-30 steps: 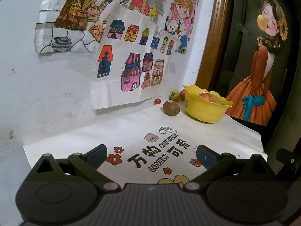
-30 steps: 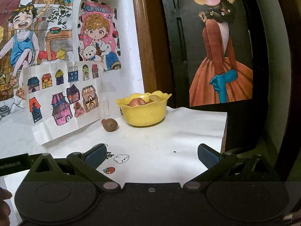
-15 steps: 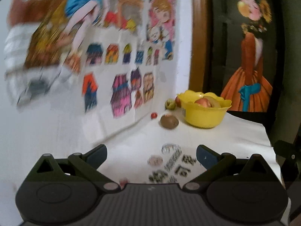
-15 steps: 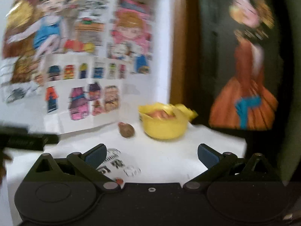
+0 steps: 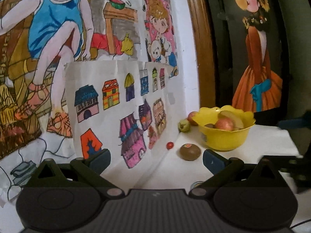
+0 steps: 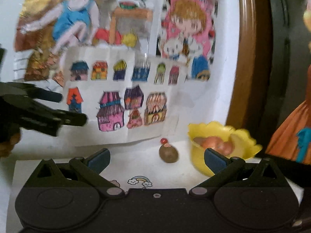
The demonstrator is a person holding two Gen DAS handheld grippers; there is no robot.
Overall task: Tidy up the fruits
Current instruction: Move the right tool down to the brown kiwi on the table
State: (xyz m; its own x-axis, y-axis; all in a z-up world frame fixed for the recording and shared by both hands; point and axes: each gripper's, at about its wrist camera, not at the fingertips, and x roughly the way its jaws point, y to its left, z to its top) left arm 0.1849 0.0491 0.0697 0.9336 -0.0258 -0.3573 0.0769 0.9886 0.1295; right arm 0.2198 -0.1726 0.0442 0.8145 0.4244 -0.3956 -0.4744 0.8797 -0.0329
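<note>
Now both grippers sit much closer to the fruit than a second ago, when the fruits looked small at the far corner of the white paper-covered table (image 5: 272, 139); the approach has begun, though nothing has been grasped.

Through the left wrist camera, the left gripper (image 5: 156, 158) has its blue-padded fingers spread wide apart and empty. The brown oval kiwi with a small sticker (image 5: 190, 152) now lies just ahead of them, toward the right finger, near the back edge of the table. A tiny red round berry (image 5: 169, 145) sits just left of the kiwi, close to the wall drawings. Behind them, at the back corner, a small green fruit (image 5: 184, 125) and a reddish fruit (image 5: 192, 115) rest beside the scalloped yellow plastic bowl (image 5: 225, 141), which already holds a red apple (image 5: 224, 124) and at least one other pale piece.

The right gripper (image 6: 157, 160) is likewise open and empty, with the kiwi nearly centred between its fingers and the bowl behind its right finger. That view is blurred, which suggests fast motion.

Four fruits remain outside the bowl, so the sorting looks partly done. Judging by alignment, the kiwi is the likely next pick, and either gripper could take it.
</note>
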